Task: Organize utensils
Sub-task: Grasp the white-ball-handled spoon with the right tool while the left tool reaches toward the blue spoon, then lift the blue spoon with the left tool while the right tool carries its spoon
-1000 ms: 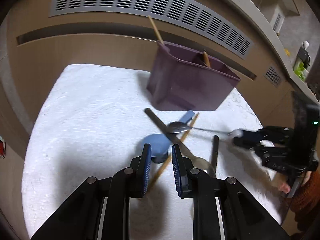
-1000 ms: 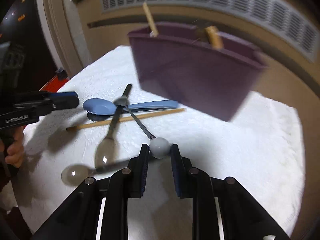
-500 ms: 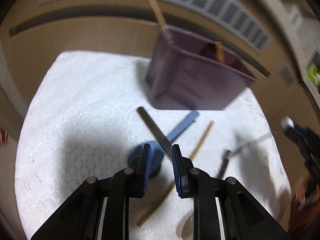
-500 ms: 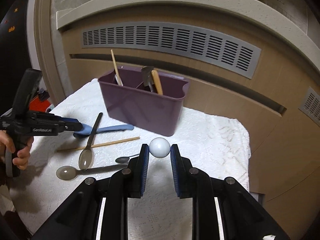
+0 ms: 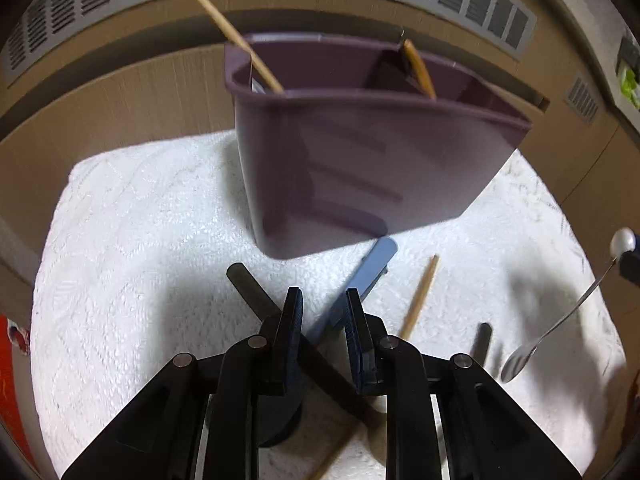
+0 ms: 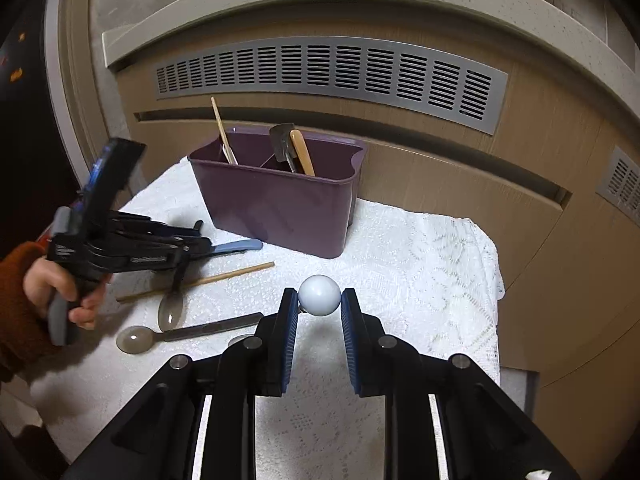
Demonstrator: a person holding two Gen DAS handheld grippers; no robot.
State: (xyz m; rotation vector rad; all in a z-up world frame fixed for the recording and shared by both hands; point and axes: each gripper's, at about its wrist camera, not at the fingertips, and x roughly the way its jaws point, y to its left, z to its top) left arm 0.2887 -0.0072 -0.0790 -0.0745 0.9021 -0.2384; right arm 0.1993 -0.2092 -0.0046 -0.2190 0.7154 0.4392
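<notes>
Two grippers in play. Right gripper (image 6: 319,312) pinches the white ball end (image 6: 319,294) of a thin metal spoon (image 5: 554,330), lifted off the cloth. Left gripper (image 5: 320,320) is narrowly parted, holding nothing, above the blue spoon's handle (image 5: 360,284). Chopstick (image 6: 200,281) and two dark-handled spoons (image 6: 188,330) lie on the white cloth (image 6: 420,280), near the purple caddy (image 6: 276,200).

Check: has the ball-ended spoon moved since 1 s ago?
Yes. The ball-ended spoon now hangs off the white cloth in the right gripper, away from the purple caddy.
</notes>
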